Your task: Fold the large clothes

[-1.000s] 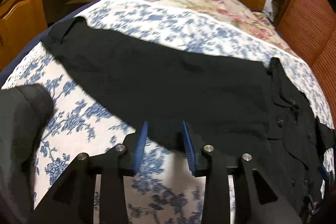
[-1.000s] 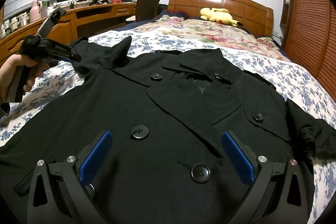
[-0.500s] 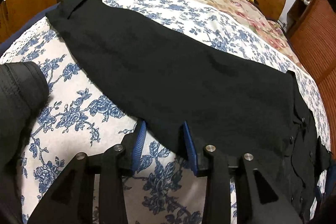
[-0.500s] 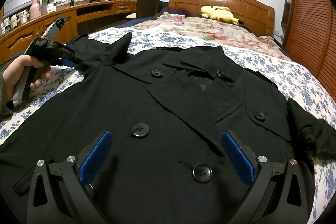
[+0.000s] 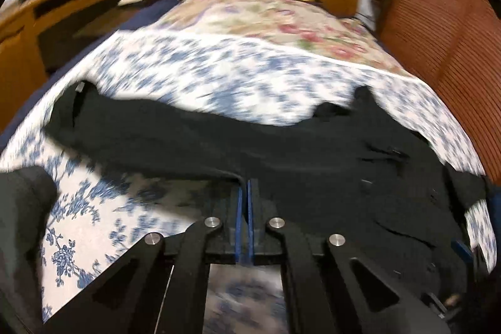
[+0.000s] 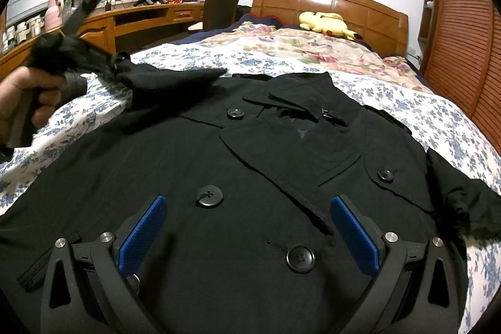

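A black double-breasted coat [image 6: 219, 161] lies face up on the bed, collar toward the headboard. My left gripper [image 5: 244, 182] has its jaws closing tight on the hem edge of the coat's left sleeve [image 5: 141, 136], blue pads pressed together on the cloth. In the right wrist view the left gripper [image 6: 114, 64], held by a hand [image 6: 28, 96], lifts that sleeve [image 6: 169, 80] off the bedspread. My right gripper [image 6: 247, 201] hovers open over the coat's front, pads wide apart either side of a button, nothing between them. The other sleeve [image 6: 463, 202] lies bunched at the right.
Blue-flowered bedspread [image 5: 219, 77] under the coat, floral quilt [image 6: 297, 49] and yellow plush toy [image 6: 325, 24] near the wooden headboard. Curved wooden desk [image 6: 141, 17] and chair [image 6: 222, 8] stand left of the bed; louvred wooden doors [image 6: 463, 36] line the right.
My left gripper went from open around the sleeve's edge to shut on it, then rose and pulled the sleeve up and inward. The right gripper stayed still.
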A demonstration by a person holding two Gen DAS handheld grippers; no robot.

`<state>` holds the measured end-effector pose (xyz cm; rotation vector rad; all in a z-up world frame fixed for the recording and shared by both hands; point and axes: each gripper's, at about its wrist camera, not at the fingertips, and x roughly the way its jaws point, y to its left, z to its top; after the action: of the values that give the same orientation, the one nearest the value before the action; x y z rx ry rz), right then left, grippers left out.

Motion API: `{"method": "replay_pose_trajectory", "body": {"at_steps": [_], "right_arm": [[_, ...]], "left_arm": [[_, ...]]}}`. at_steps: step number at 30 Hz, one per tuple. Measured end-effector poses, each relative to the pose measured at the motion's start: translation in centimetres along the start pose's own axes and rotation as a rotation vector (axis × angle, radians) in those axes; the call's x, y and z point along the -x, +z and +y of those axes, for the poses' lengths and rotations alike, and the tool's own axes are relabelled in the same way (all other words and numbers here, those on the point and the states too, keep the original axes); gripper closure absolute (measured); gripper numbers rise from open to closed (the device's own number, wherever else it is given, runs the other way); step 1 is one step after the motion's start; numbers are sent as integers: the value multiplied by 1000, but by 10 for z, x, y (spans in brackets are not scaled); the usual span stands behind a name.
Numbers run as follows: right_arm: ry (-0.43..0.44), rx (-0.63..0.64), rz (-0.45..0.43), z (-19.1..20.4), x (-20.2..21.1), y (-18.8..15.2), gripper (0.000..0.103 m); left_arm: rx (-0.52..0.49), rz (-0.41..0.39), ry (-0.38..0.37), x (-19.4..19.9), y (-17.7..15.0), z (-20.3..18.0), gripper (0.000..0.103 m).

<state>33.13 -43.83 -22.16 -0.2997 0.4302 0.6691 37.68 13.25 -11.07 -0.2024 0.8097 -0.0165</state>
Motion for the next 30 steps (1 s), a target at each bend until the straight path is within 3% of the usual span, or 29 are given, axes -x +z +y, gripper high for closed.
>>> {"method": "replay_pose_trajectory", "body": {"at_steps": [8, 13, 16, 18, 20, 21, 30], "right_arm": [[20, -100, -1, -17, 4, -3, 0], [9, -137, -60, -24, 20, -4, 0], [14, -132, -65, -22, 21, -7, 0], [11, -124, -64, -20, 20, -9, 0], [9, -118, -75, -20, 23, -10, 0], [9, -118, -82, -20, 24, -9, 0], [-10, -88, -86, -13, 22, -8, 0]], "left_arm": [[-158, -34, -64, 58, -1, -79, 100], [-236, -1, -28, 66, -11, -105, 100], [-255, 41, -25, 65, -16, -107, 100], [-258, 50, -30, 69, -20, -104, 91], [-265, 41, -27, 74, -23, -106, 73], [-269, 32, -13, 77, -24, -106, 71], [-201, 34, 16, 78, -35, -58, 67]]}}
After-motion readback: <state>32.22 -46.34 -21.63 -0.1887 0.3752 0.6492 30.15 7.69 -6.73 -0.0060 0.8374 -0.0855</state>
